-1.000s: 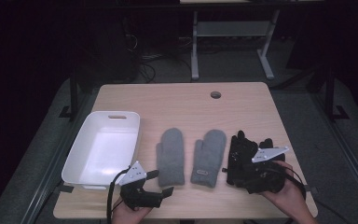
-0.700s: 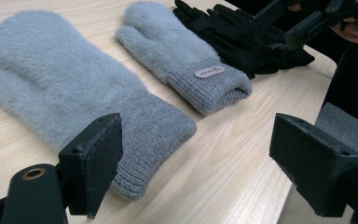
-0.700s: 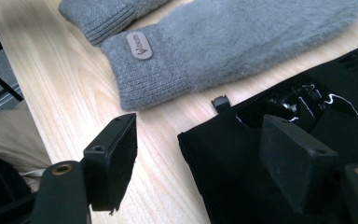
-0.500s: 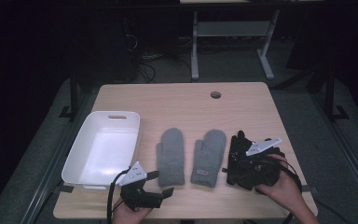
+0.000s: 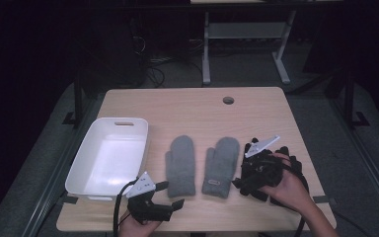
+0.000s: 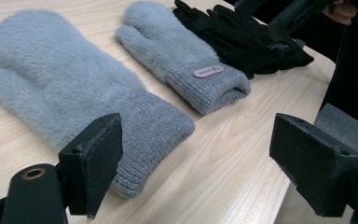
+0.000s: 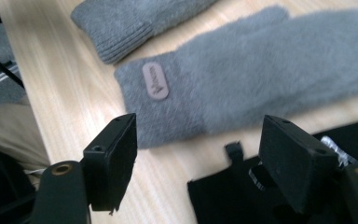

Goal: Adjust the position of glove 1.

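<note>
On the table [image 5: 187,106], taking the two mittens as the dial's centre in the high view, the tub [image 5: 109,157] lay at nine o'clock, near the table's left edge. The left mitten [image 5: 180,166] and the right mitten [image 5: 221,167] lay side by side, cuffs toward six o'clock. The gloves [image 5: 271,168] lay at three o'clock, just beside the right mitten. The cable hole [image 5: 228,100] sat at twelve o'clock. The left gripper [image 5: 170,195] stood at seven o'clock, at the near edge; the right gripper [image 5: 244,185] rested over the gloves.
</note>
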{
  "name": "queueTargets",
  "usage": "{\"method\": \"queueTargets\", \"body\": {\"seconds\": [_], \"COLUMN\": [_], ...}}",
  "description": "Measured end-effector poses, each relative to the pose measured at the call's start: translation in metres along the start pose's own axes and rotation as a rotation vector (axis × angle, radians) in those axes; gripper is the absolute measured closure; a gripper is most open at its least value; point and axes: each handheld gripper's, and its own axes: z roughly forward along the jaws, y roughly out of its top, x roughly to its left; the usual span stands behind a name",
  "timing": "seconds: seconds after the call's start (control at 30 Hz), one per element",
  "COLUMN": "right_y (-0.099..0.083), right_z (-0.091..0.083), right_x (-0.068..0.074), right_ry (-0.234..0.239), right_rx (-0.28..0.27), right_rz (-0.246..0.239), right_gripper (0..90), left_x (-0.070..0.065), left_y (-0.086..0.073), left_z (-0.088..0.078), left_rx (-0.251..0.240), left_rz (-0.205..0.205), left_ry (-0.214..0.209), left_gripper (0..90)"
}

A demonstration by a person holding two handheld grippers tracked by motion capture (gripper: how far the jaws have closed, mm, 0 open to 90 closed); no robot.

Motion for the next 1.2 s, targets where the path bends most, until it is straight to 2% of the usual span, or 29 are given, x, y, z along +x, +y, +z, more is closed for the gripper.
{"method": "queueTargets", "body": {"seconds": [0.17,0.37,0.6,0.83,0.87,1.03,1.17,1.2], "right_y": [0.022,0.038,0.055,0.064,0.066,0.067,0.067,0.067], "right_z": [0.006,0.014,0.033,0.046,0.050,0.060,0.068,0.072], "right_x": [-0.006,-0.010,-0.015,-0.022,-0.024,-0.029,-0.032,-0.033], "right_ry": [0.007,0.016,0.020,0.012,0.000,-0.003,-0.004,-0.013], "right_rx": [0.017,0.049,0.117,0.148,0.160,0.189,0.211,0.230], "right_rz": [-0.036,-0.048,-0.059,-0.072,-0.078,-0.068,-0.079,-0.084], "right_gripper": [27.5,27.4,27.4,27.5,27.5,27.5,30.3,30.7], "left_x": [-0.001,-0.001,0.000,0.000,0.000,0.001,0.000,0.000], "left_y": [0.000,0.000,0.000,0.000,0.000,0.000,0.000,0.000], "left_z": [0.001,0.000,-0.001,-0.002,-0.002,-0.001,-0.001,-0.001], "left_rx": [0.005,0.002,-0.002,-0.007,-0.010,-0.008,-0.005,-0.002], "left_rz": [0.006,-0.002,0.002,0.000,-0.005,-0.005,-0.003,0.003], "left_ry": [-0.001,0.000,0.000,-0.001,-0.002,-0.001,-0.001,-0.001], "left_gripper": [17.1,17.1,17.1,17.1,17.1,17.1,17.1,17.1]}}
